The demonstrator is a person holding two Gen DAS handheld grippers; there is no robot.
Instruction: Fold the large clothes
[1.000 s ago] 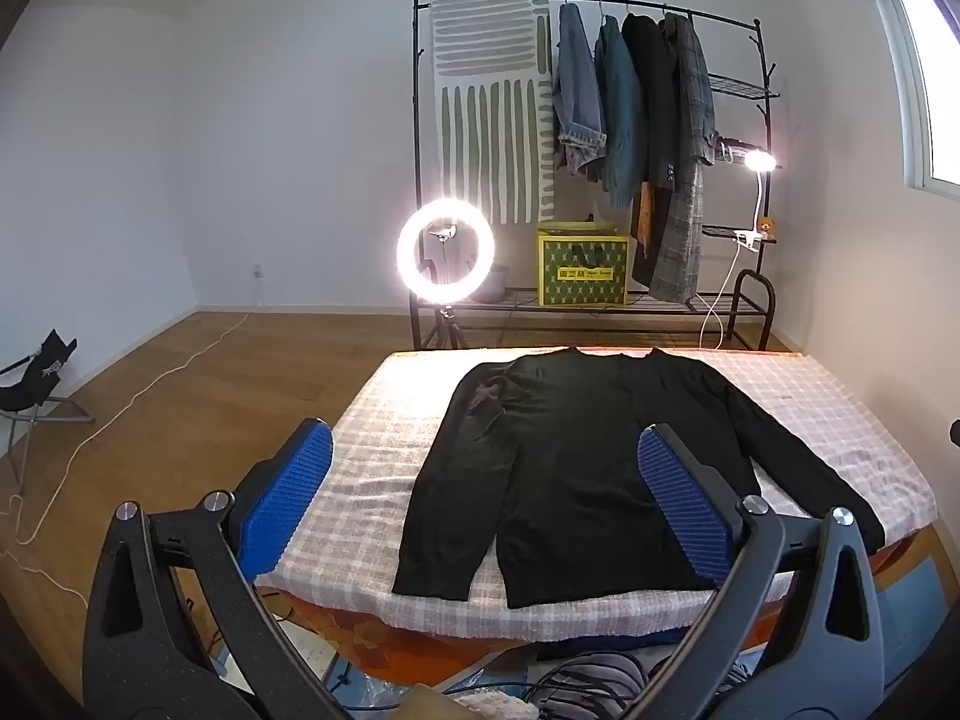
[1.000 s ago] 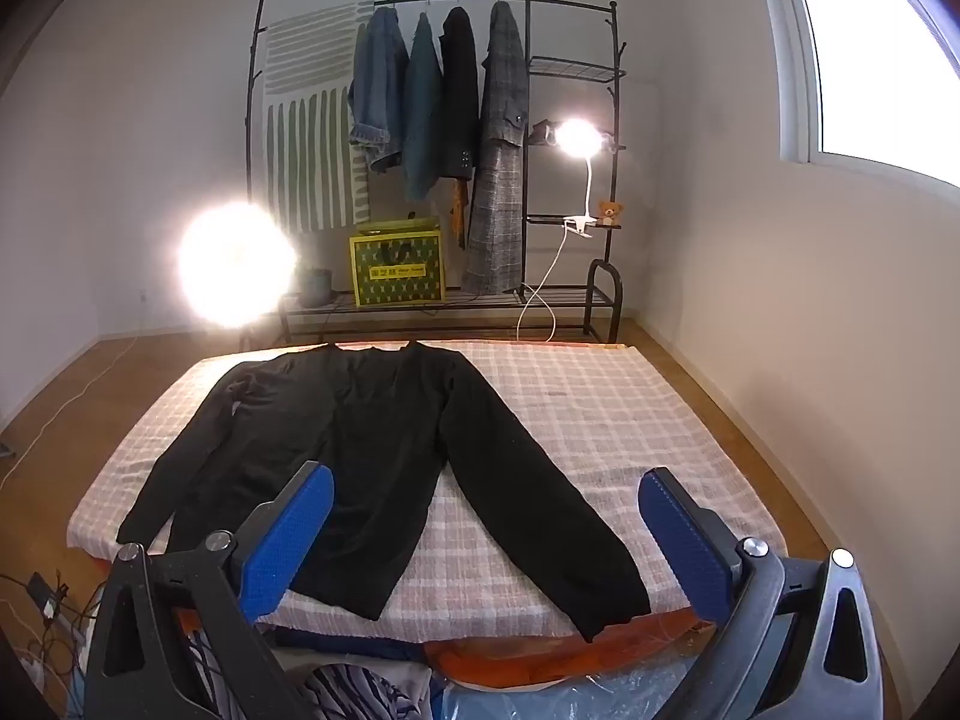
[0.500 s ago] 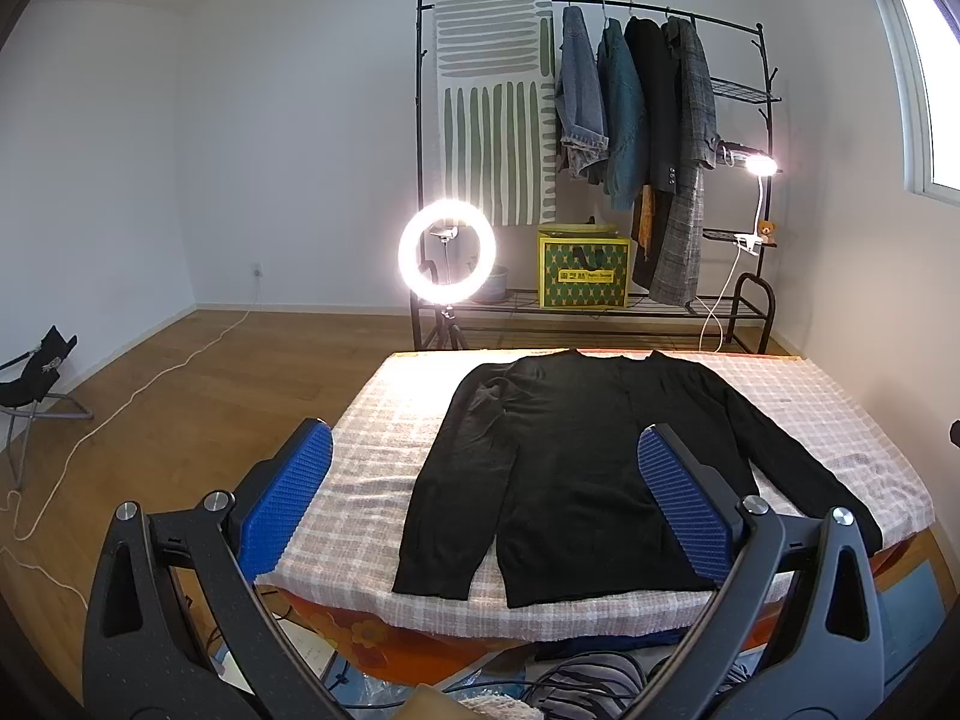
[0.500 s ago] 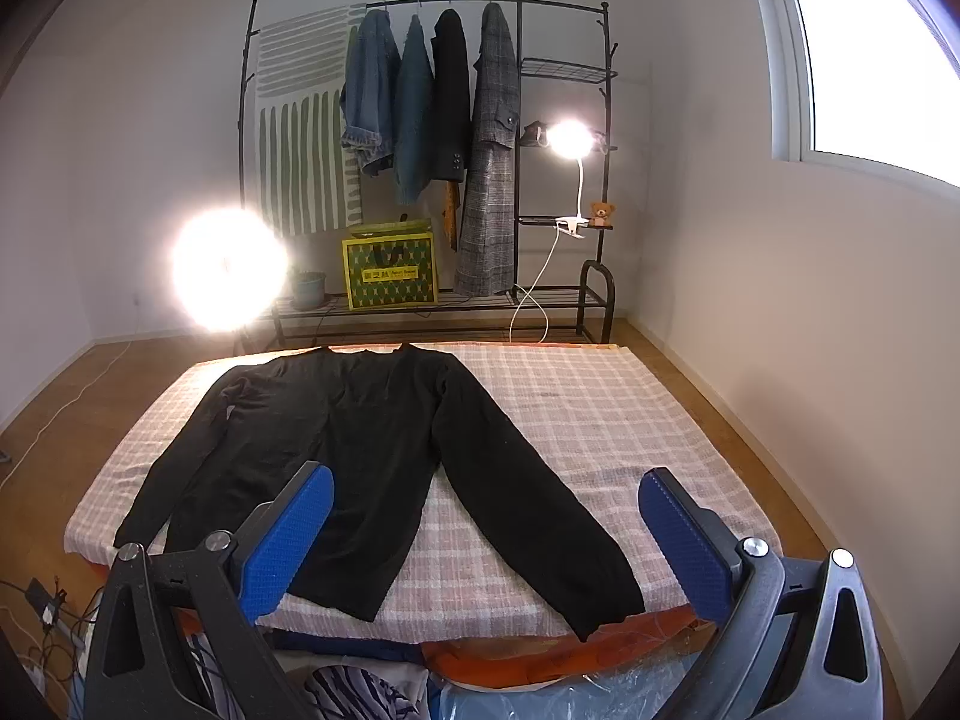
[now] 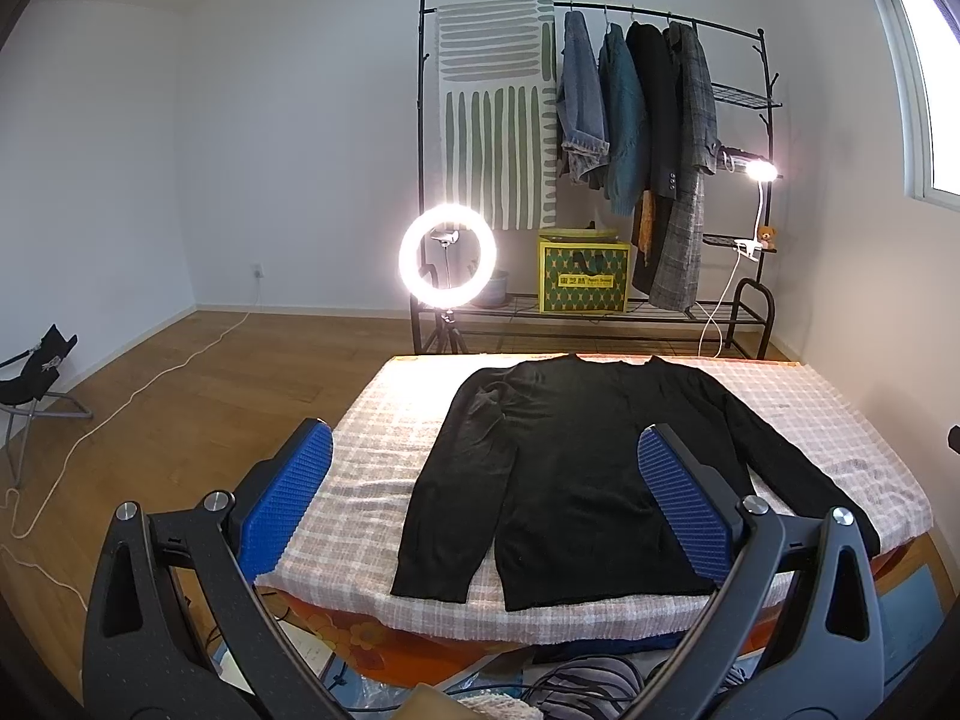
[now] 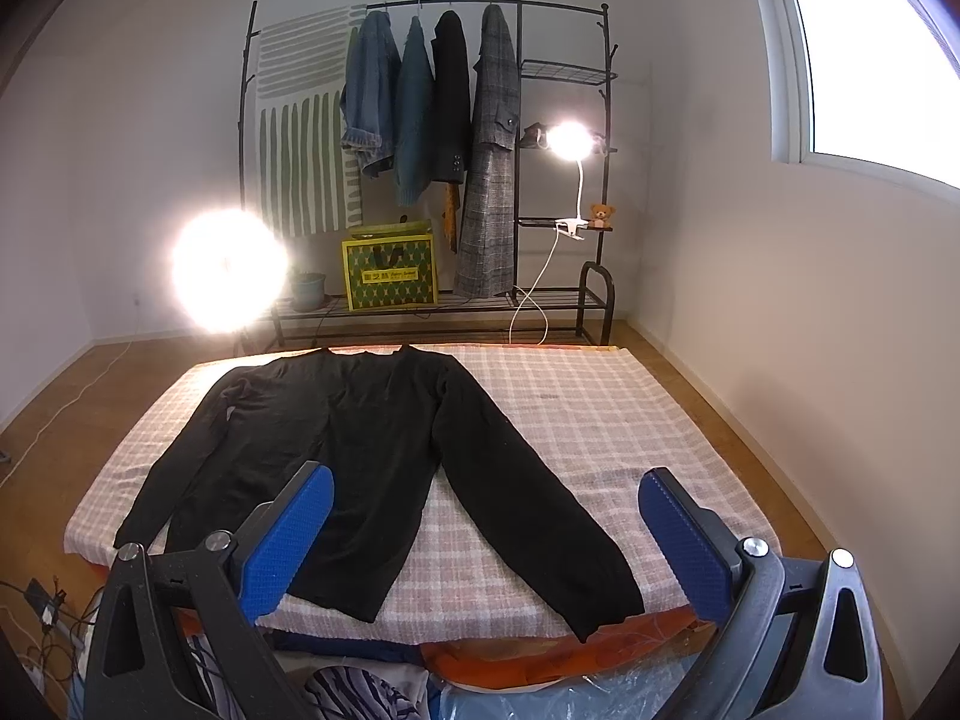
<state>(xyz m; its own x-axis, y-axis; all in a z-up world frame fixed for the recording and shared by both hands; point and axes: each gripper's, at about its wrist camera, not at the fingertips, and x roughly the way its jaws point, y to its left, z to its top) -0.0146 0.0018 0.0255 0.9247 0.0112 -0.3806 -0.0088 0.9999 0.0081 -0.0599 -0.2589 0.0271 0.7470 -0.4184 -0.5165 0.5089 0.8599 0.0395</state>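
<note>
Left wrist view shows the left gripper (image 5: pixel 485 507) with jaws spread wide and empty before the bed (image 5: pixel 384 456), where the black sweater (image 5: pixel 576 468) lies flat, sleeves out, collar toward the clothes rack (image 5: pixel 600 180), while the right gripper (image 6: pixel 486 534) hovers equally spread near the bed's foot.

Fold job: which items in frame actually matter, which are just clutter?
Job:
black sweater, spread flat
checked bed cover under it
left hand-held gripper, open
right hand-held gripper, open

Clutter:
clothes rack
ring light
yellow box
clip lamp
</note>
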